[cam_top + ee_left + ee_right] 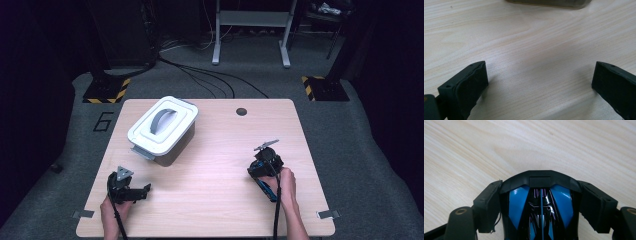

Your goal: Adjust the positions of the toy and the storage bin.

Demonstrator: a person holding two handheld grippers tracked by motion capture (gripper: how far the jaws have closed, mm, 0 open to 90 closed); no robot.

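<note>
My right claw is clamped on a black and blue toy car, its jaws pressing both flanks, at the lower right of the counter in the high view, well in from the right edge with bare wood all round. My left claw gapes wide and empty at lower left, near the front edge. The lidded box sits upper left, apart from both.

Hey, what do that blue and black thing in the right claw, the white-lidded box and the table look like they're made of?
Blue and black thing: likely hard glossy plastic, given the sharp highlights on its blue panels. Box: seemingly smooth moulded plastic, white lid, grey handle, darker see-through body. Table: pale matt wood grain, perhaps laminate rather than solid wood.
</note>
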